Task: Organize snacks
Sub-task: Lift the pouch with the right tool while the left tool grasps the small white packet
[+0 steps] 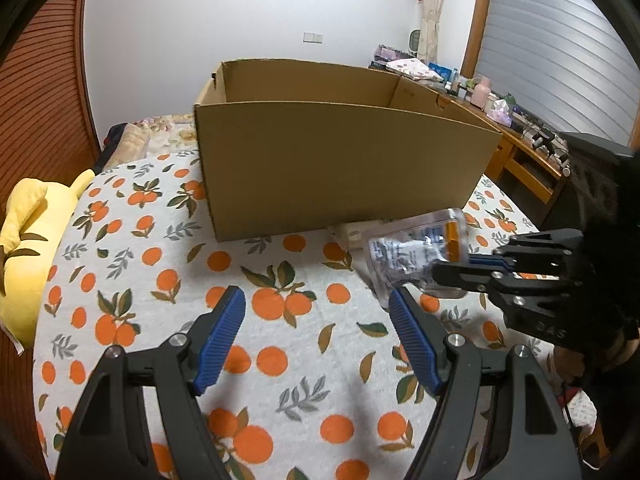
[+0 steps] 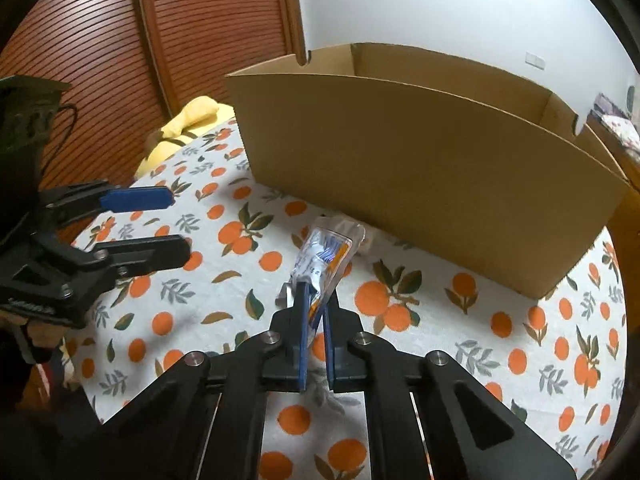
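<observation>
A clear crinkled snack packet (image 1: pixel 416 256) with blue and orange print hangs just above the orange-print cloth (image 1: pixel 280 264), close to the front of an open cardboard box (image 1: pixel 340 168). My right gripper (image 1: pixel 452 270) comes in from the right and is shut on the packet's lower end. In the right wrist view the packet (image 2: pixel 326 252) sticks up from between the blue pads of the right gripper (image 2: pixel 316 296), with the box (image 2: pixel 420 168) behind it. My left gripper (image 1: pixel 318 304) is open over the cloth with nothing in it, and shows at the left as the left gripper (image 2: pixel 180 224).
A small white item (image 1: pixel 352 236) lies on the cloth against the box's front wall. A yellow plush (image 1: pixel 28 240) sits at the left edge. A cluttered wooden desk (image 1: pixel 520 140) stands at the far right, and a slatted wooden door (image 2: pixel 100 40) is on the left.
</observation>
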